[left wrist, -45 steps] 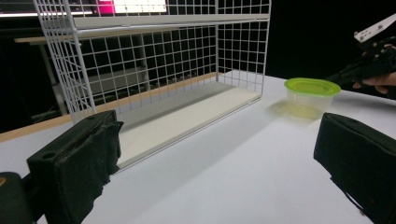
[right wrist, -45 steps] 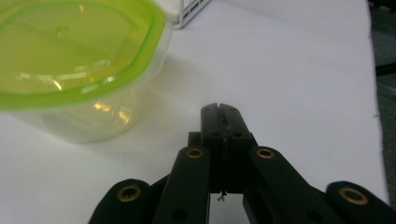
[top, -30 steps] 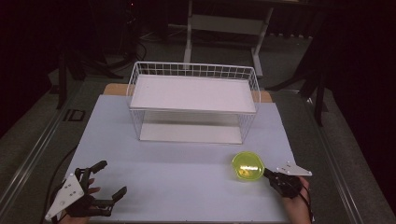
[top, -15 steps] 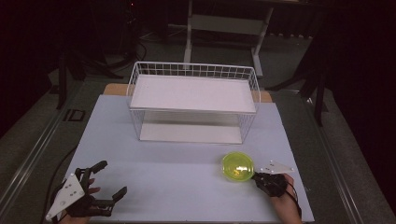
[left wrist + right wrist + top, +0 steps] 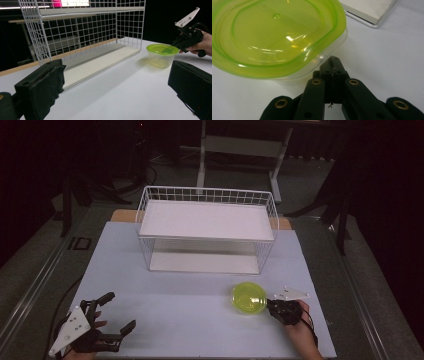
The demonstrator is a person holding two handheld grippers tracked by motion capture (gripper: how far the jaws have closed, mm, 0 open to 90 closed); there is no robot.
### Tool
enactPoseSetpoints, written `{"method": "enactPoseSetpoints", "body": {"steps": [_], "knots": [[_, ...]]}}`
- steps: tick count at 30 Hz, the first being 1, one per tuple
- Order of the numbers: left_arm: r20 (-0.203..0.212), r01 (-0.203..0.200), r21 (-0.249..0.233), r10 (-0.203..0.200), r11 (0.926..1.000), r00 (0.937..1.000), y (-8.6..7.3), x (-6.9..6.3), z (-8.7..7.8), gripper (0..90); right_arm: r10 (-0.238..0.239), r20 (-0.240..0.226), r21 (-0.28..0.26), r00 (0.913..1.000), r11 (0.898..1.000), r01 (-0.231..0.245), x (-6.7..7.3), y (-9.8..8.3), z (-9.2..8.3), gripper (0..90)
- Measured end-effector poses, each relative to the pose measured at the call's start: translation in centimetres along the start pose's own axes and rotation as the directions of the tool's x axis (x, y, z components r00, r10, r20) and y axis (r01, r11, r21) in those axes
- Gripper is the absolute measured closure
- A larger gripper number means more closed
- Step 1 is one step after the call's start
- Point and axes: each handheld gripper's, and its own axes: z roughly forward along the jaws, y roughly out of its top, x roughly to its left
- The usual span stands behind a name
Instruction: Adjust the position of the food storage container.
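high view: lidded green tub (image 5: 249, 298) on the desk (image 5: 190, 330), at five o'clock from the wire basket (image 5: 207, 227), well apart from it. right claw (image 5: 270, 304) pressed together, tips against the tub's three o'clock wall, likely for nudging, not gripping. tub upright, roundish, no clear long axis. left claw (image 5: 119, 312) spread apart, resting empty at seven o'clock.

The left gripper (image 5: 117, 97) holds its two black jaws wide apart, nothing between them. Ahead on the white bench (image 5: 120, 82) stands a white wire rack (image 5: 82, 37). To its right sits a clear container with a green lid (image 5: 162, 55); the right gripper (image 5: 183, 41) meets its far side.
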Motion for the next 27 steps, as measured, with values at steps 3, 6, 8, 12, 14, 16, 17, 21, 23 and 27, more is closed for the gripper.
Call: {"method": "enactPoseSetpoints", "body": {"steps": [3,6,8,12,14,16,17,21,23,27], "knots": [[0.0,0.0,0.002,0.0,1.0,1.0,0.0,0.0,0.0,1.4,-0.005,-0.016,-0.003,0.9999,1.0,0.005,0.3,0.6,0.5,90.0],[0.0,0.0,0.002,0.0,1.0,1.0,0.0,0.0,0.0,1.4,-0.028,-0.037,0.009,0.9989,1.0,0.028,1.0,1.0,1.2,90.0],[0.0,-0.001,0.003,0.001,1.0,1.0,0.0,0.0,0.0,1.4,-0.039,-0.037,0.011,0.9985,0.999,0.04,1.3,1.2,1.4,90.0],[0.0,-0.002,0.001,0.002,1.0,1.0,0.0,0.0,0.0,1.4,-0.073,-0.067,0.031,0.9951,0.997,0.075,2.7,2.0,2.8,90.0],[0.0,-0.003,0.0,0.003,1.0,1.0,0.0,0.0,0.0,1.4,-0.075,-0.08,0.032,0.994,0.996,0.078,3.2,2.2,3.2,90.0],[-0.002,-0.002,0.0,0.002,1.0,1.0,0.0,0.0,-0.1,1.4,-0.082,-0.091,0.029,0.9924,0.996,0.085,3.6,2.4,3.5,90.0],[-0.001,0.001,-0.001,-0.001,1.0,1.0,0.0,0.1,-0.1,1.4,-0.079,-0.099,0.029,0.9919,0.996,0.082,3.8,2.5,3.7,90.0],[0.0,-0.002,-0.001,0.002,1.0,1.0,0.0,0.0,-0.1,1.4,-0.081,-0.126,0.027,0.9887,0.996,0.086,4.4,3.0,4.1,90.0],[0.0,-0.002,-0.002,0.002,1.0,1.0,0.0,0.0,-0.1,1.4,-0.092,-0.135,0.026,0.9866,0.995,0.096,4.8,3.3,4.3,90.0],[0.0,-0.003,-0.001,0.003,1.0,1.0,0.0,0.0,-0.1,1.4,-0.097,-0.156,0.027,0.9829,0.994,0.103,5.5,3.8,4.7,90.0]]}}
